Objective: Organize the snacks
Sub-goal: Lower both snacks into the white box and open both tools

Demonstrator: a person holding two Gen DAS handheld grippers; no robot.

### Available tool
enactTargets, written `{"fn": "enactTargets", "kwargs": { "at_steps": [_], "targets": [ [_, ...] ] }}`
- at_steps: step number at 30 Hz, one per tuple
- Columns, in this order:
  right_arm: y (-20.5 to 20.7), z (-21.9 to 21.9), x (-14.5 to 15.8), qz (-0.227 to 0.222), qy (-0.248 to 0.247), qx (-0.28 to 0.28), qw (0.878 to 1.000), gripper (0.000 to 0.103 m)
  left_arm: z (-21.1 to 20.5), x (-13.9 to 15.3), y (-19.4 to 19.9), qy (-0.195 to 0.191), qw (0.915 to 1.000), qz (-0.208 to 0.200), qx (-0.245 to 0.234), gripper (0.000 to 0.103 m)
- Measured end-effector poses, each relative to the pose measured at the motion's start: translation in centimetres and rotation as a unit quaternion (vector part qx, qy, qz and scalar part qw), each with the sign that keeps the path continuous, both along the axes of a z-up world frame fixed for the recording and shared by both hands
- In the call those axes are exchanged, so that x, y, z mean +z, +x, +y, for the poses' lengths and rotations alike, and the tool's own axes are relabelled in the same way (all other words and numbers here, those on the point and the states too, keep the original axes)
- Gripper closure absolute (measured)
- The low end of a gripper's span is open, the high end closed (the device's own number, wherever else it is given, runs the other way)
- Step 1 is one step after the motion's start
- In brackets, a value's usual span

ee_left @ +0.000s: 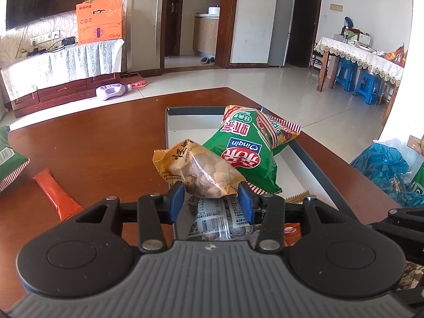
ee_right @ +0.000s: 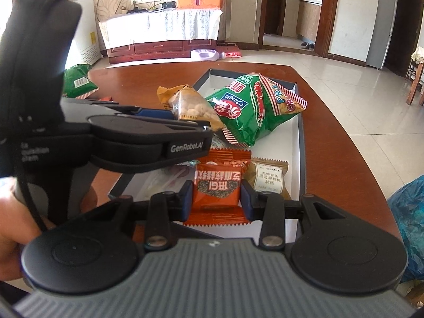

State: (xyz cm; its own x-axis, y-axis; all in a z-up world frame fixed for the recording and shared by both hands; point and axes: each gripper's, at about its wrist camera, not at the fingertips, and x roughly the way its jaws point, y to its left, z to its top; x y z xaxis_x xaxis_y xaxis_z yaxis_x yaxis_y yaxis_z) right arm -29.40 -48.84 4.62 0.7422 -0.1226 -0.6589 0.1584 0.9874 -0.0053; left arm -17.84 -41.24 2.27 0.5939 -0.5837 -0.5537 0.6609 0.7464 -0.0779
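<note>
My left gripper point(ee_left: 210, 197) is shut on the lower end of a yellow bag of peanuts point(ee_left: 198, 171), held above the white tray with the dark rim point(ee_left: 167, 132). The bag leans against a big green crisp bag point(ee_left: 246, 148) lying in the tray. The right wrist view shows the same gripper point(ee_right: 208, 128) from the side, with the peanut bag point(ee_right: 188, 106) at its tip. My right gripper point(ee_right: 216, 200) is shut on a flat orange snack packet point(ee_right: 216, 188) over the near end of the tray point(ee_right: 300, 143), next to a brown packet point(ee_right: 267, 180).
A clear packet with a barcode point(ee_left: 220, 218) lies in the tray under the left gripper. On the brown table point(ee_left: 106, 137) lie an orange stick packet point(ee_left: 57, 193) and another green bag point(ee_left: 8, 156). A blue plastic bag point(ee_left: 381, 164) sits off the right edge. A hand point(ee_right: 10, 228) holds the left gripper.
</note>
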Motion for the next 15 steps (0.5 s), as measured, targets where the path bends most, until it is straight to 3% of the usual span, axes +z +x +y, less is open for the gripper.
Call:
{"fn": "enactTargets", "kwargs": {
  "at_steps": [15],
  "targets": [
    [1.8, 0.1, -0.6, -0.002, -0.001, -0.009, 1.000, 0.063, 0.5, 0.5, -0.5, -0.006, 1.0000, -0.004, 0.002, 0.039]
  ]
}}
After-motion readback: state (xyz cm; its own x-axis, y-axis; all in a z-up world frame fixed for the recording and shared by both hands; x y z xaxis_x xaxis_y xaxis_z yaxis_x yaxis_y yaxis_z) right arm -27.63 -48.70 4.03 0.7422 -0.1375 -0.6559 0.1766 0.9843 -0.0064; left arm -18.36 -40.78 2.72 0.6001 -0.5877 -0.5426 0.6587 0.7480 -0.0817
